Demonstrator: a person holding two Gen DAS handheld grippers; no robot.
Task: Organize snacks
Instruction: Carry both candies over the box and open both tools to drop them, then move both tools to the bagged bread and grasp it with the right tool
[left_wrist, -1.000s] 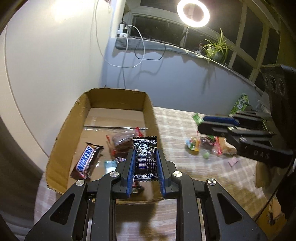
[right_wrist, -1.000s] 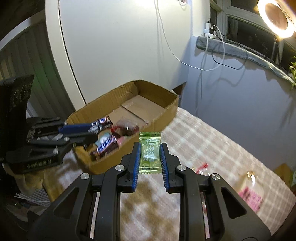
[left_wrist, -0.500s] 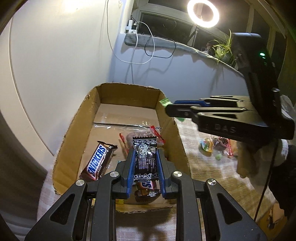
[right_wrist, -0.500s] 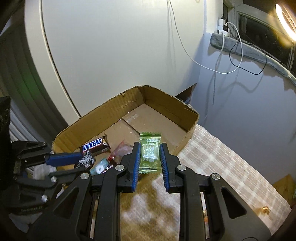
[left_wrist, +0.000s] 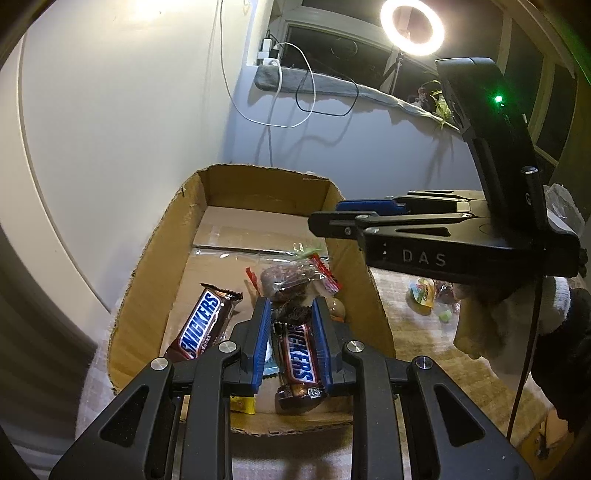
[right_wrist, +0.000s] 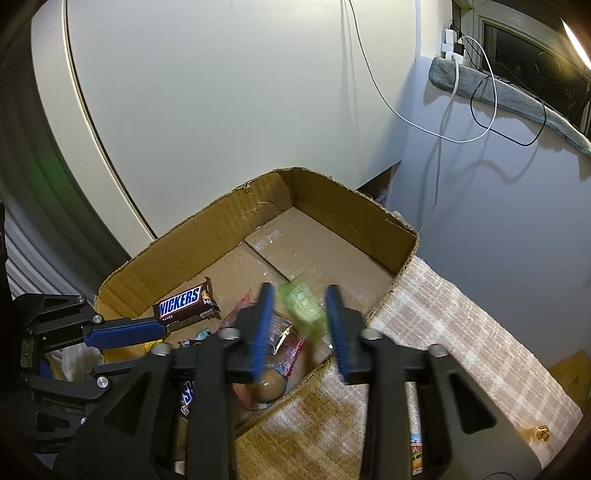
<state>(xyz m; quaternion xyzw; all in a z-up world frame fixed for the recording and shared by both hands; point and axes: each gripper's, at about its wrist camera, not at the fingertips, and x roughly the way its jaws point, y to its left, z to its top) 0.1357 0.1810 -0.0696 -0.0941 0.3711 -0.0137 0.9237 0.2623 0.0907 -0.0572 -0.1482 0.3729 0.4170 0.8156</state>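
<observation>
Hovering over the cardboard box (right_wrist: 354, 218), right gripper (right_wrist: 297, 319) had just been opening; green candy packet (right_wrist: 301, 306) blurred between its parted jaws, released. Left gripper (left_wrist: 291, 332) likewise opening, black packet (left_wrist: 293, 314) loose between.

Left gripper (left_wrist: 291, 314) over cardboard box (left_wrist: 155, 266), jaws just opening, black packet (left_wrist: 291, 313) loose between them. Snickers bars (left_wrist: 201, 325) below. Right gripper (left_wrist: 343, 218) over box's right wall.
</observation>
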